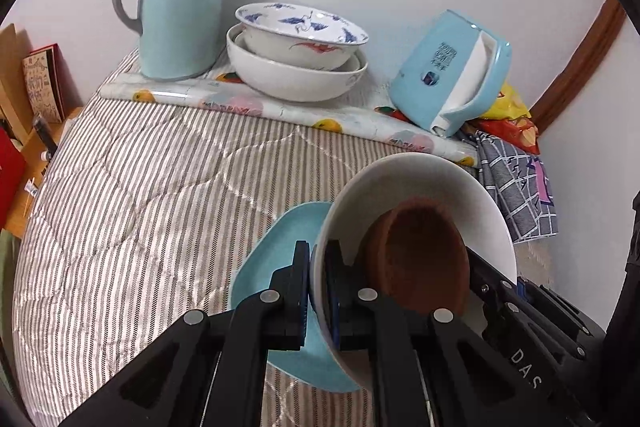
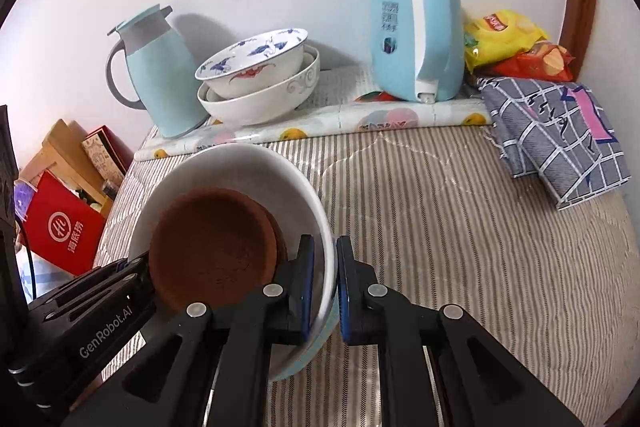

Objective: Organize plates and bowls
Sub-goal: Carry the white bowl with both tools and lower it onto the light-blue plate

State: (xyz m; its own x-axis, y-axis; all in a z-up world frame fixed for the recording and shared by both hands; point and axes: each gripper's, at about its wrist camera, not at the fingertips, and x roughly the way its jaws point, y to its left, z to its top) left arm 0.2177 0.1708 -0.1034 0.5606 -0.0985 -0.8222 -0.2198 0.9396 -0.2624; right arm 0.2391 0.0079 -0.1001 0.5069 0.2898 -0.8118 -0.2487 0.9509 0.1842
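Observation:
A white bowl (image 1: 424,179) with a brown bowl (image 1: 420,251) nested inside is held between both grippers above the striped cloth. My left gripper (image 1: 318,267) is shut on the white bowl's left rim. My right gripper (image 2: 325,267) is shut on the same white bowl (image 2: 240,163) at its right rim, with the brown bowl (image 2: 212,247) just left of its fingers. Under the white bowl lies a light blue plate (image 1: 276,247), partly hidden. At the back, a blue-patterned bowl (image 1: 300,27) sits stacked inside a larger white bowl (image 1: 296,79).
A light blue thermos jug (image 1: 180,7) stands at the back left, a blue kettle (image 2: 416,27) at the back right. Snack packets (image 2: 508,39) and a folded checked cloth (image 2: 556,135) lie at the right. Boxes and a red bag (image 2: 68,227) sit off the left edge.

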